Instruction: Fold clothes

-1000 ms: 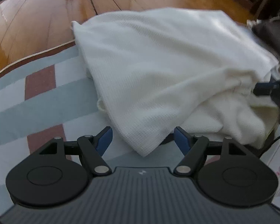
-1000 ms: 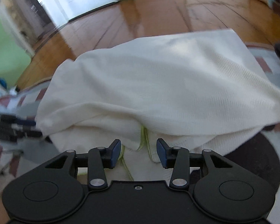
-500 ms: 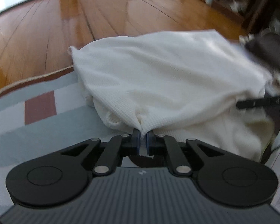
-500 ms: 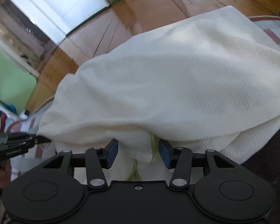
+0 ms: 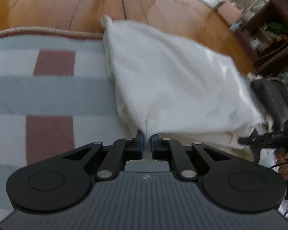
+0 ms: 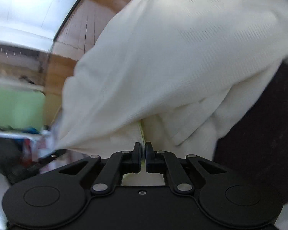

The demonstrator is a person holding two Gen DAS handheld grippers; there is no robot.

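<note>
- Left wrist view: the left hand-held gripper (image 5: 147,140), open a second ago, is clamped on a corner of the white garment (image 5: 172,80), which lies on the striped rug (image 5: 48,95).
- The right hand-held gripper (image 6: 143,153) has just been closing; the garment's yellow-green-trimmed edge (image 6: 142,132) is now pinched.
- Both grips appear set; lifting for the fold is judged next.

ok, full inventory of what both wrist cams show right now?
white garment: 1, cream-white waffle knit with a yellow-green seam, draped over the rug's edge onto the floor
rug: 1, grey, white and dusty-red blocks, under the garment
wooden floor: brown boards beyond the rug
dark shelf unit: 1, far right, contents blurred
dark cloth: 1, right of the garment
left gripper: black, blue pads, shut on the garment's corner
right gripper: black, just closed on the yellow-green seam
hand: 1, holding the right gripper's handle
</note>
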